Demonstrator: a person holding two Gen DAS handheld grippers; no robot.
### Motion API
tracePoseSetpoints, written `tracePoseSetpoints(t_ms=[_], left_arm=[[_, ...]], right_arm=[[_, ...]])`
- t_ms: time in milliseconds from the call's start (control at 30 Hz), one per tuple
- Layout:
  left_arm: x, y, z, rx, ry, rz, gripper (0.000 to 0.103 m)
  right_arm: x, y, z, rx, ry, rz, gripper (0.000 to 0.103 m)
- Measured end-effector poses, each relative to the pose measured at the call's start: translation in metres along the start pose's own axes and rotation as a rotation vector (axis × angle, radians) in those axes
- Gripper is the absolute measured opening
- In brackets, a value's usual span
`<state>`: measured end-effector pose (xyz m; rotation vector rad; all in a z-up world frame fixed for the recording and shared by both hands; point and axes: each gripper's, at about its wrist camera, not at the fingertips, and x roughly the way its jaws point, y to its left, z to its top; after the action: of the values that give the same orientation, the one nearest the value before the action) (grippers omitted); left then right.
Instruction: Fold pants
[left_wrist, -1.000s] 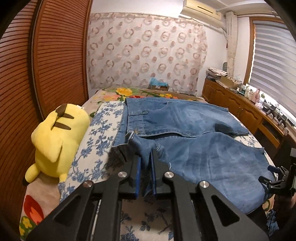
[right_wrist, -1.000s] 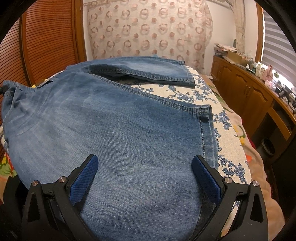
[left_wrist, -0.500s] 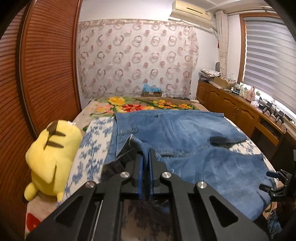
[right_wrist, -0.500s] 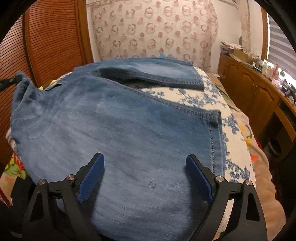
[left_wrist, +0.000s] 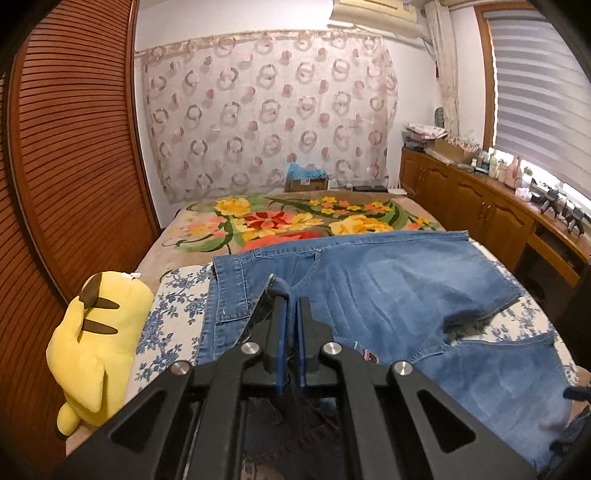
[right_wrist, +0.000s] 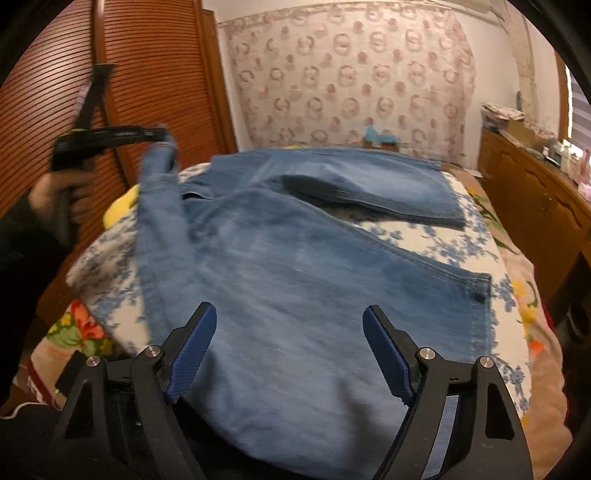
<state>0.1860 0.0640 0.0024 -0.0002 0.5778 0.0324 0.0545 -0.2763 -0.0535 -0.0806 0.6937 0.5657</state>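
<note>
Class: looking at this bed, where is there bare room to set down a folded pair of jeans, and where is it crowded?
Free: the flowered blanket beyond the jeans, toward the curtain. Crowded: the jeans cover the middle, and the yellow plush toy fills the left edge.

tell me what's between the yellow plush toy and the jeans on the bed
In the left wrist view, a strip of blue-flowered white sheet lies between the yellow plush toy and the jeans.

No legible text anywhere; possibly a small label on the pants, unreadable.
</note>
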Motion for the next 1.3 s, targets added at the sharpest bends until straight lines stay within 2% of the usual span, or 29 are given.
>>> tracePoseSetpoints(t_ms=[233, 333, 367, 433, 467, 500, 567, 733, 900, 1067, 1300], left_arm=[[0.021, 0.002, 0.001, -0.010, 0.030, 0.034, 0.001], [0.022, 0.009, 0.001, -0.026, 0.030, 0.042, 0.001], [0.022, 0.011, 0.000, -0.030, 0.029, 0.042, 0.001], [0.019, 0.016, 0.000, -0.041, 0.026, 0.040, 0.001], [0.016, 0.018, -0.001, -0.045, 0.022, 0.037, 0.001], [0.014, 0.020, -0.001, -0.049, 0.018, 0.034, 0.001], [0.009, 0.024, -0.001, -0.056, 0.006, 0.029, 0.001], [-0.004, 0.035, 0.005, -0.083, -0.027, 0.017, 0.001], [-0.011, 0.040, 0.017, -0.091, -0.062, 0.009, 0.001], [-0.007, 0.048, 0.025, -0.112, -0.077, 0.008, 0.001], [0.004, 0.055, 0.032, -0.117, -0.087, 0.027, 0.001]], right_arm=[[0.009, 0.027, -0.002, -0.047, 0.034, 0.071, 0.076], [0.020, 0.032, -0.009, -0.063, 0.071, 0.080, 0.069], [0.024, 0.033, -0.011, -0.067, 0.084, 0.081, 0.064], [0.032, 0.034, -0.016, -0.081, 0.116, 0.068, 0.045], [0.036, 0.033, -0.017, -0.089, 0.127, 0.058, 0.025], [0.038, 0.031, -0.017, -0.097, 0.129, 0.045, 0.014], [0.036, 0.025, -0.013, -0.096, 0.110, 0.036, 0.009], [0.027, 0.005, 0.023, -0.111, 0.030, -0.002, 0.005], [0.029, -0.009, 0.060, -0.132, -0.014, -0.024, 0.005], [0.039, -0.017, 0.087, -0.152, -0.033, -0.027, 0.005], [0.054, -0.025, 0.107, -0.166, -0.039, -0.002, 0.005]])
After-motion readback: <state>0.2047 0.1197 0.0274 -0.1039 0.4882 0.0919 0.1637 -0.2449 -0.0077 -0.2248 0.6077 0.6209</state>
